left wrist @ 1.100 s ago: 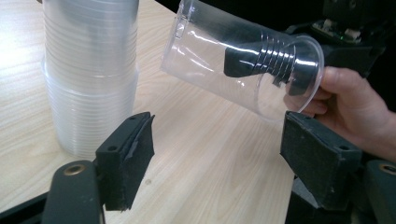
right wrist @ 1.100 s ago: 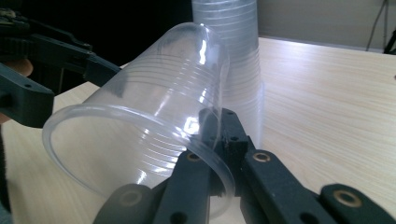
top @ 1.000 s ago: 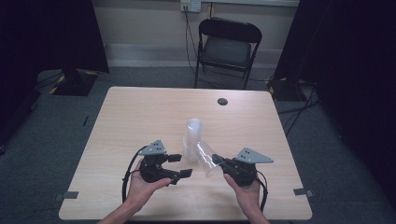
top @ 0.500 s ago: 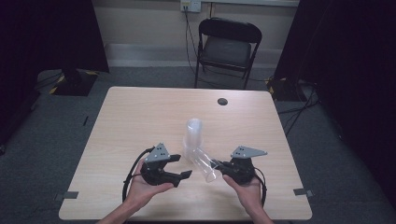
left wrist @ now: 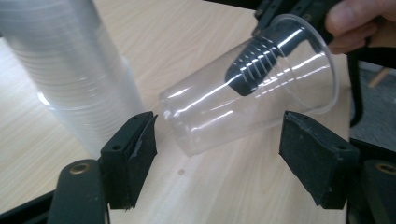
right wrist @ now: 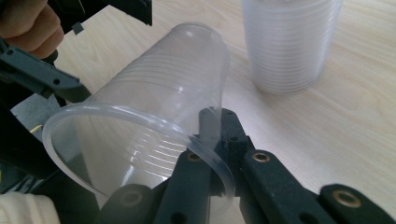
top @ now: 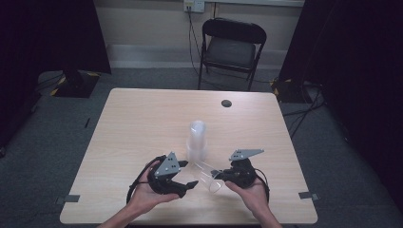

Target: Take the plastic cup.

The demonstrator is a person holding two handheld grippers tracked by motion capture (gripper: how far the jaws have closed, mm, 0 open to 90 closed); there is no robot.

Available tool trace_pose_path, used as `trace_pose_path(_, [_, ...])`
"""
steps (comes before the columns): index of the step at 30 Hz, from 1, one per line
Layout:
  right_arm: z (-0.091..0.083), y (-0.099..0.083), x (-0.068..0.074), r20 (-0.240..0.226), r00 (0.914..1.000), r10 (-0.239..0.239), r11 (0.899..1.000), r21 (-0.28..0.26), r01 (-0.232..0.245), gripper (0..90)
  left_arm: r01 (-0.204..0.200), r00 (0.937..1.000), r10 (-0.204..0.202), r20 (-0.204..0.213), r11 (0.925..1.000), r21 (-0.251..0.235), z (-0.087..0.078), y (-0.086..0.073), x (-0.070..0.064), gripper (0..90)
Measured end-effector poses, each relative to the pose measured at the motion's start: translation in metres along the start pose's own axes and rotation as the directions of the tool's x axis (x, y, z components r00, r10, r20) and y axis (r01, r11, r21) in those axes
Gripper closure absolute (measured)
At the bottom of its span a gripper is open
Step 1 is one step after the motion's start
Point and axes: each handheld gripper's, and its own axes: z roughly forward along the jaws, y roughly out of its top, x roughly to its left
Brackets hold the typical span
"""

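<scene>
The right gripper (top: 219,174) was closed on the wall of a clear plastic cup (top: 205,175), one jaw inside the rim and one outside. It held the cup tilted on its side above the table (top: 142,118), near the front edge. The left gripper (top: 190,180) stood wide open and empty, its jaws on either side of the cup without touching it. A stack of cups (top: 196,141) stood upright just behind.

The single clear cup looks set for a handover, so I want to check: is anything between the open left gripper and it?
Nothing visible. The left gripper is open, the cup lying in the gap, held by the right gripper. The cup stack stands aside.
</scene>
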Motion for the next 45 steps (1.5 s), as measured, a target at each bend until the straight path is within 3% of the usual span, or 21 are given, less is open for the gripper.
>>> trace_pose_path(2, [0.001,0.0,0.0,-0.012,0.9999,0.006,1.0,0.015,-0.006,90.0,-0.008,1.0,0.008,-0.004,1.0,-0.003,0.002,0.0,-0.002,25.7])
trace_pose_path(4, [0.002,0.001,0.001,-0.028,0.9996,0.002,1.0,0.026,-0.002,90.0,-0.045,0.999,0.045,0.002,0.9989,0.012,0.003,0.0,-0.004,24.7])
trace_pose_path(6, [0.002,0.002,0.001,-0.045,0.999,0.004,0.999,0.052,-0.002,90.0,-0.104,0.9945,0.103,0.016,0.9936,0.043,0.006,-0.001,-0.008,22.4])
trace_pose_path(8, [0.004,0.001,0.0,-0.057,0.9984,0.005,0.998,0.07,-0.001,90.0,-0.139,0.9903,0.138,0.011,0.9888,0.055,0.008,-0.001,-0.012,22.1])
trace_pose_path(11, [0.007,0.001,0.001,-0.081,0.9967,0.007,0.994,0.111,0.002,90.0,-0.184,0.9825,0.182,0.041,0.9798,0.077,0.013,-0.002,-0.018,21.2])
trace_pose_path(16, [0.013,0.001,0.003,-0.117,0.9932,0.0,0.987,0.159,0.019,90.0,-0.22,0.9753,0.217,0.044,0.9707,0.097,0.017,-0.004,-0.023,20.7])
trace_pose_path(17, [0.014,0.001,0.003,-0.115,0.9934,0.002,0.986,0.166,0.018,90.0,-0.243,0.9698,0.239,0.046,0.9634,0.113,0.017,-0.004,-0.023,20.5])
trace_pose_path(20, [0.015,0.001,0.002,-0.121,0.9926,0.009,0.984,0.177,0.013,90.0,-0.28,0.96,0.278,0.036,0.953,0.116,0.021,-0.005,-0.028,20.0])
trace_pose_path(23, [0.018,0.002,0.003,-0.13,0.9914,0.018,0.983,0.186,0.007,90.0,-0.295,0.9555,0.292,0.04,0.9487,0.114,0.024,-0.006,-0.031,19.3])
trace_pose_path(26, [0.021,0.004,0.003,-0.137,0.9903,0.024,0.98,0.199,0.003,90.0,-0.321,0.9471,0.318,0.045,0.9358,0.146,0.027,-0.005,-0.032,18.4])
trace_pose_path(27, [0.021,0.004,0.003,-0.137,0.9903,0.024,0.98,0.199,0.003,90.0,-0.321,0.9471,0.318,0.045,0.9358,0.146,0.027,-0.005,-0.032,18.4])
trace_pose_path(30, [0.025,0.004,0.004,-0.154,0.9873,0.039,0.976,0.22,-0.004,90.0,-0.355,0.9347,0.352,0.049,0.9197,0.168,0.032,-0.007,-0.037,19.4])
trace_pose_path(34, [0.028,0.004,0.006,-0.158,0.9866,0.042,0.973,0.23,-0.005,90.0,-0.357,0.9338,0.356,0.035,0.92,0.162,0.036,-0.009,-0.04,19.6])
trace_pose_path(35, [0.029,0.004,0.006,-0.159,0.9861,0.048,0.974,0.228,-0.01,90.0,-0.377,0.9262,0.375,0.044,0.9132,0.155,0.036,-0.009,-0.04,19.6])
trace_pose_path(36, [0.03,0.004,0.007,-0.159,0.986,0.052,0.974,0.226,-0.016,89.9,-0.359,0.9328,0.359,0.03,0.9219,0.144,0.037,-0.01,-0.041,20.4])
trace_pose_path(37, [0.03,0.004,0.007,-0.151,0.9871,0.054,0.974,0.226,-0.019,89.9,-0.377,0.9257,0.377,0.035,0.9127,0.157,0.038,-0.01,-0.04,20.6])
trace_pose_path(40, [0.032,0.004,0.006,-0.138,0.9881,0.068,0.974,0.223,-0.036,89.6,-0.363,0.9314,0.363,0.024,0.9195,0.152,0.038,-0.011,-0.04,20.7])
trace_pose_path(42, [0.032,0.004,0.005,-0.135,0.9873,0.084,0.975,0.215,-0.053,89.1,-0.384,0.9223,0.386,0.017,0.9097,0.158,0.037,-0.01,-0.039,21.1])
trace_pose_path(43, [0.033,0.004,0.005,-0.134,0.987,0.09,0.976,0.21,-0.06,89.0,-0.357,0.933,0.36,0.004,0.9243,0.135,0.038,-0.011,-0.041,21.5])
trace_pose_path(44, [0.033,0.004,0.005,-0.13,0.9869,0.095,0.977,0.203,-0.067,88.9,-0.357,0.933,0.36,0.004,0.9243,0.135,0.038,-0.011,-0.041,22.0])
trace_pose_path(45, [0.034,0.004,0.005,-0.131,0.9862,0.101,0.977,0.2,-0.073,88.9,-0.37,0.9282,0.371,0.019,0.9185,0.138,0.037,-0.01,-0.041,23.3])
